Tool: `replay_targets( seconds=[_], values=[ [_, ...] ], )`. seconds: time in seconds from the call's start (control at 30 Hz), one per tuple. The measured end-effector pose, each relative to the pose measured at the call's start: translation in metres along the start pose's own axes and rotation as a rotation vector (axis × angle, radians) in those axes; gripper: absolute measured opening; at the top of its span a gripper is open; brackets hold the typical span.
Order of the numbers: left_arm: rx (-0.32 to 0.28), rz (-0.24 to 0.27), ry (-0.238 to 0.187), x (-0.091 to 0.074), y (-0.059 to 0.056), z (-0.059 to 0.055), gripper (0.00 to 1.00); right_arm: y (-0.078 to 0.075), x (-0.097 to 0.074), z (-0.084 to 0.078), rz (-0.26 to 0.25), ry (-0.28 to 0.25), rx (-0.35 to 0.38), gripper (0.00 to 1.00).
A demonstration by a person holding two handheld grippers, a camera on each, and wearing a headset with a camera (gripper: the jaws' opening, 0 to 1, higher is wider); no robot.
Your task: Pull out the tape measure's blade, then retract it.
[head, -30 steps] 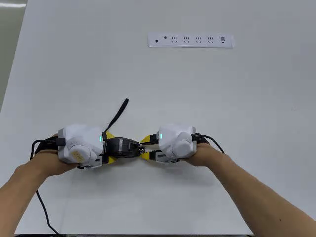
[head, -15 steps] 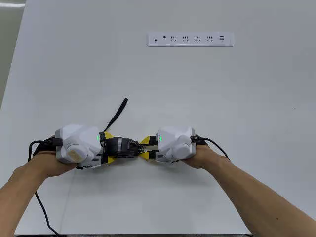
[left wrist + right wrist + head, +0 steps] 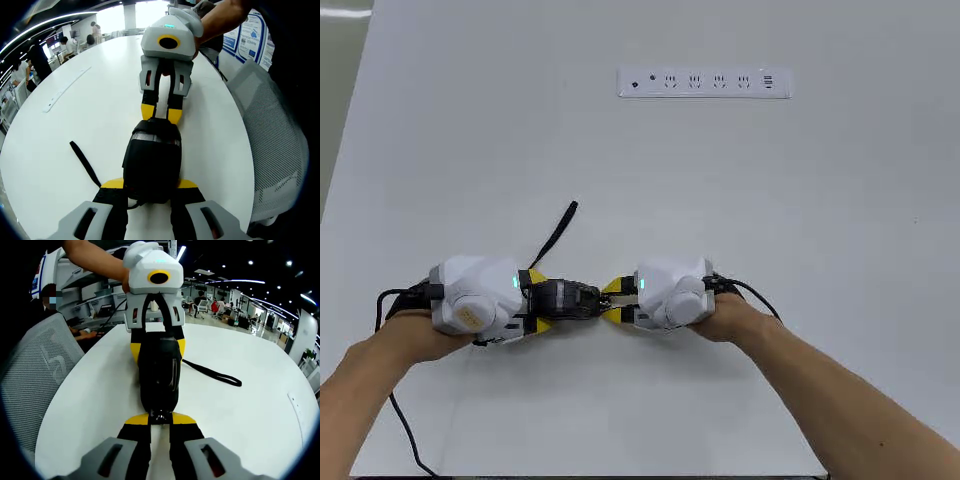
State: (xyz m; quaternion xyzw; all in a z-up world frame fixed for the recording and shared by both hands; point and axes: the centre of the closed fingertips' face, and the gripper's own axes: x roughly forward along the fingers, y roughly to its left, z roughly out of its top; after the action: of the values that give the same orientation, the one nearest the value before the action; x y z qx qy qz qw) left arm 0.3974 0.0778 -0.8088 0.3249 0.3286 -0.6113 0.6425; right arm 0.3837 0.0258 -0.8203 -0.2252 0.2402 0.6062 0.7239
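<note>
Table (image 3: 820,250) open beyond; near its edge left tool (image 3: 540,299) clamps tape measure (image 3: 567,298), right tool (image 3: 610,300) pinches blade tip (image 3: 160,415).

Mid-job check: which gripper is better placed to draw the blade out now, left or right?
Right. The right gripper has its jaws closed at the blade tip, at the case mouth. The left gripper is clamped round the tape measure body, so it is probably best used as the anchor.
</note>
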Motion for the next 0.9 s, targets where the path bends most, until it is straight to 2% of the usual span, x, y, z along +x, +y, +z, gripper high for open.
replay_targets(
  seconds=[0.9],
  values=[
    [-0.002,0.001,0.006,-0.0007,0.0011,-0.0012,0.3,-0.0004,-0.0069,-0.0047,0.014,0.014,-0.021,0.11]
  ],
)
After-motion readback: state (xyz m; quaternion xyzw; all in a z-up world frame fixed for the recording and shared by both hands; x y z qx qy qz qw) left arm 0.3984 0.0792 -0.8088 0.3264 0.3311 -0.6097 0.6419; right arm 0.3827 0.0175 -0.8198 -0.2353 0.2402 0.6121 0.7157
